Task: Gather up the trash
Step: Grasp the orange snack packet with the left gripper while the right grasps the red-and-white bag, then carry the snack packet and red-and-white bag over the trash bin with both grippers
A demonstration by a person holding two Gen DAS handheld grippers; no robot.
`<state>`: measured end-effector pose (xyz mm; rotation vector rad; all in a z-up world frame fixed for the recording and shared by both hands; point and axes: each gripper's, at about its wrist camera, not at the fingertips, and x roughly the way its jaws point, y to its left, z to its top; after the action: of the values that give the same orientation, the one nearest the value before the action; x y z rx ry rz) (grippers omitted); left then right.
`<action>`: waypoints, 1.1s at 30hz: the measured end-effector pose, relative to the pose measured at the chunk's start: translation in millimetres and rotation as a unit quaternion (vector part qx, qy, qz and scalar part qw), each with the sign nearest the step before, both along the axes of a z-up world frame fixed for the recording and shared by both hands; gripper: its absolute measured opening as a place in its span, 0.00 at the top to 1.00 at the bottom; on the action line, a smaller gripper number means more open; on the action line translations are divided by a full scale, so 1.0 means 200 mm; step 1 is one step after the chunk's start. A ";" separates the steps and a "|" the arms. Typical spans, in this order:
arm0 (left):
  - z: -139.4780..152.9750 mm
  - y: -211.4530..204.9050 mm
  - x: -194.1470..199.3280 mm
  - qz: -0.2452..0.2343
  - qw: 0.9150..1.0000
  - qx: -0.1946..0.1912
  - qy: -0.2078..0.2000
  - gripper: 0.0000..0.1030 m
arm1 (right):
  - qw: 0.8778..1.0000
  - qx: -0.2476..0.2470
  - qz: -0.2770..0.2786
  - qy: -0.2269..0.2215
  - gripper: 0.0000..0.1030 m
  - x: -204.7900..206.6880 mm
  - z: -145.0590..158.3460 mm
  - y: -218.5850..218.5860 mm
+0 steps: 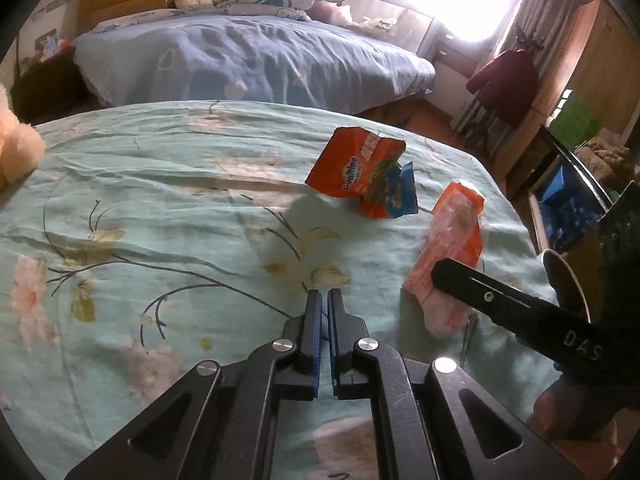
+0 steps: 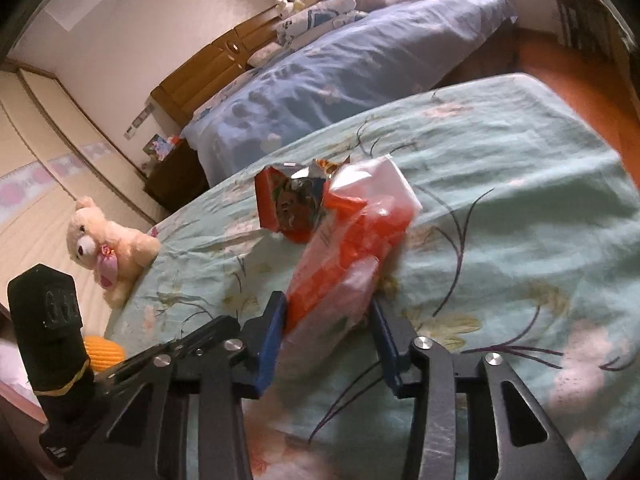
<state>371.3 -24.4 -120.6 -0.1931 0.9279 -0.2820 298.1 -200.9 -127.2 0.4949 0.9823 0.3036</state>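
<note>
Right tongs (image 2: 330, 316) half-open, straddling the crinkled orange-and-clear plastic wrapper (image 2: 348, 248) at frame centre on the mint floral bedspread (image 2: 520, 200); pads not clearly pressing. Left tongs (image 1: 325, 300) closed, empty. Wrapper looks light, limp, slippery; best pinched at its bunched near end.

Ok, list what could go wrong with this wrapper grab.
1. The right gripper straddles the crinkly orange-and-clear wrapper; thin film could slip out as it lifts.
2. Its fingers sit low on the floral sheet and may pinch fabric too.
3. The Ovaltine packet lies close and could get dragged.
</note>
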 end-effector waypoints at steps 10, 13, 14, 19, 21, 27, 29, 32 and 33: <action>0.07 -0.18 0.12 0.010 0.999 0.021 -0.029 0.51 | 0.999 0.010 -0.030 -0.010 0.64 -0.14 0.09 -0.29; 0.10 -0.25 0.20 0.033 0.997 0.042 -0.046 0.27 | 0.999 0.002 -0.040 -0.008 0.64 -0.19 0.10 -0.37; 0.10 -0.27 0.22 0.036 0.997 0.045 -0.054 0.26 | 0.999 0.003 -0.042 -0.006 0.64 -0.20 0.09 -0.39; 0.06 -0.38 0.33 0.037 0.994 0.081 -0.056 0.32 | 0.999 0.009 -0.047 0.005 0.64 -0.24 0.07 -0.43; 0.02 -0.40 0.37 0.030 0.995 0.082 -0.038 0.69 | 0.999 0.009 -0.047 0.007 0.64 -0.26 0.06 -0.44; 0.01 -0.35 0.38 0.029 0.998 0.042 -0.034 0.83 | 0.999 0.012 -0.049 0.004 0.64 -0.30 0.07 -0.45; 0.02 -0.33 0.35 0.029 0.998 0.036 -0.036 0.84 | 0.999 0.012 -0.048 0.001 0.64 -0.30 0.08 -0.46; 0.03 -0.31 0.24 0.021 0.999 0.024 -0.039 0.84 | 0.999 0.004 -0.046 -0.007 0.64 -0.32 0.10 -0.46; 0.04 -0.31 0.19 0.019 0.999 0.020 -0.040 0.84 | 0.999 0.000 -0.045 -0.010 0.64 -0.33 0.11 -0.47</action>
<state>409.5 -86.5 -111.9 -0.1609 0.8489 -0.2346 232.6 -294.6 -105.4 0.5336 0.9376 0.2282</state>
